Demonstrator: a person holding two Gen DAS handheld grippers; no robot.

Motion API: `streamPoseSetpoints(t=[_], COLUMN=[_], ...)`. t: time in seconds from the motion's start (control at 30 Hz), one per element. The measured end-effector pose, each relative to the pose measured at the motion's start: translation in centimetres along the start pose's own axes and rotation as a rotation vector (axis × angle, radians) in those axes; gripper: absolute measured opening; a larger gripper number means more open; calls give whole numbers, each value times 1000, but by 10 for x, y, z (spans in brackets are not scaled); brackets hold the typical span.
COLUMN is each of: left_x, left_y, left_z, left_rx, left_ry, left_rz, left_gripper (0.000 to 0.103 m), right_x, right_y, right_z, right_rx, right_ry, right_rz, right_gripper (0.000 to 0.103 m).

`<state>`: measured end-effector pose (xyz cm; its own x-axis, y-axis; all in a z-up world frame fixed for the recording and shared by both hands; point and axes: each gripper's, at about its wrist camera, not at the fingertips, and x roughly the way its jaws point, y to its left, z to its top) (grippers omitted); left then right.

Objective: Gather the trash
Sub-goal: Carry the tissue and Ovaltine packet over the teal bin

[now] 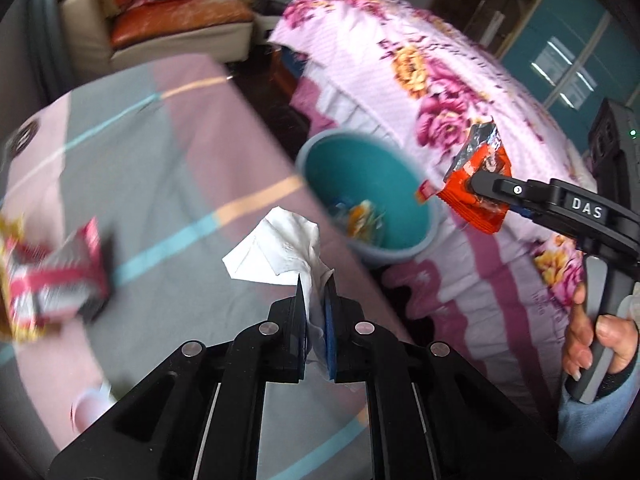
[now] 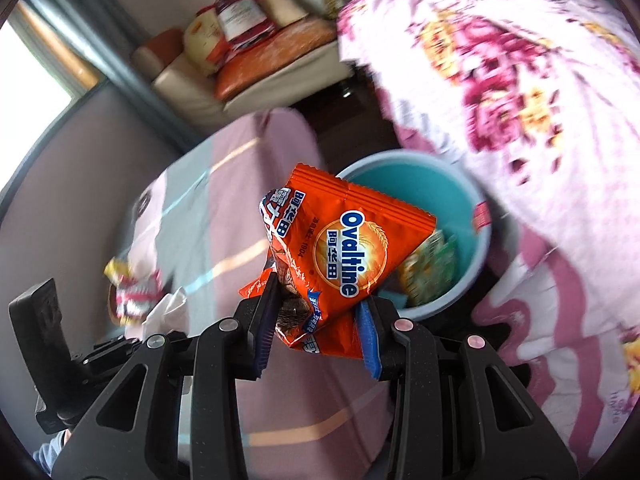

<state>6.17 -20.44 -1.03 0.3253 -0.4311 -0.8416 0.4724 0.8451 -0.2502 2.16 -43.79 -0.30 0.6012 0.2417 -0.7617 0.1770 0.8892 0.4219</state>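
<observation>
Left wrist view: left gripper (image 1: 316, 292) clamped on tissue (image 1: 276, 250), right gripper (image 2: 320, 312) pinching orange wrapper (image 2: 344, 248) nr bin (image 1: 368, 192) w/ trash already inside; red packet (image 1: 60, 280) left on table (image 1: 168, 184).

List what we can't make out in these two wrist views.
- Bin contents: left view, blurred; right view, orange wrapper in the right gripper covers them.
- Red and white packet on the table: motion blur in both views, print unreadable.
- Tissue in the left gripper: lower part hidden between the fingers.
- Pink item: left view, blurred, unidentifiable.
</observation>
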Motion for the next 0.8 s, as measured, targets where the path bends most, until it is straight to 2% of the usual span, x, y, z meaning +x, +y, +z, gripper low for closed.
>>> streamPoseSetpoints(t=[0.3,0.53,0.63,0.67,0.73,0.77,0.8], left_x=[47,88,101,103,109,111,111], left_y=[-37,-50,-51,-51,-51,-51,-49], left_z=[53,74,78,79,82,82,83], left_rx=[63,63,66,68,66,61,57], left_ry=[29,77,97,98,99,97,86], left_rz=[-90,-126,-137,-136,-130,-122,-111], left_gripper=[9,9,14,19,41,63,76], right_x=[3,22,31,34,39,41,43], right_y=[-40,-52,-54,-55,-57,-58,-57], right_z=[35,49,53,55,58,59,60], right_rx=[53,57,62,64,69,70,71], right_ry=[-1,34,47,50,55,58,60], right_rz=[-62,-94,-105,-109,-116,-119,-121], right_gripper=[34,34,34,34,34,34,34])
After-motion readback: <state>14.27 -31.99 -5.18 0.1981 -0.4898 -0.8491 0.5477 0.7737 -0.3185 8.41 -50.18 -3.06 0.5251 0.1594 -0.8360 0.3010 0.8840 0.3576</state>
